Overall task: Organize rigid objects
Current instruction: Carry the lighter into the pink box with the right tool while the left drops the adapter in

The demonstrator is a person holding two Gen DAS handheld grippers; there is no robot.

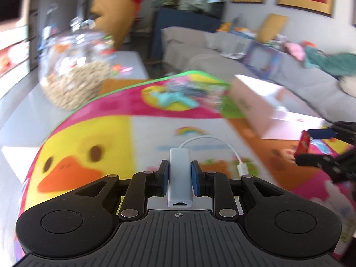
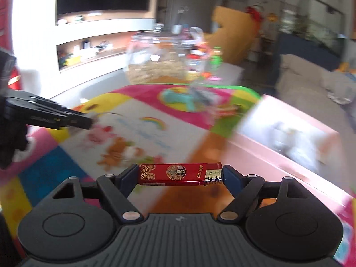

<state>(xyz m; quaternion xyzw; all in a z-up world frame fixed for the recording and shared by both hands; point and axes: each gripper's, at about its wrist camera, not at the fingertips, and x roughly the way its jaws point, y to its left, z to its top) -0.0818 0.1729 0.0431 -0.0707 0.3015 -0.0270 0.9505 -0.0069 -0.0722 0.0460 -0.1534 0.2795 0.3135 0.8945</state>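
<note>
Left tool (image 1: 179,175) grips a white adapter (image 1: 179,178); right tool (image 2: 179,174) clamps a red lighter (image 2: 175,174) (held lengthwise).

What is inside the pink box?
The pink box holds a blurred grey-white heap, seen from the right wrist; individual items cannot be told, and its near wall hides the bottom.

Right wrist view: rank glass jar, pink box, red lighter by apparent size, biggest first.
1. pink box
2. glass jar
3. red lighter
Box and jar are blurred and cropped or far, so their order is unsure. The lighter sits closest, crosswise in the right gripper, yet looks smallest.
</note>
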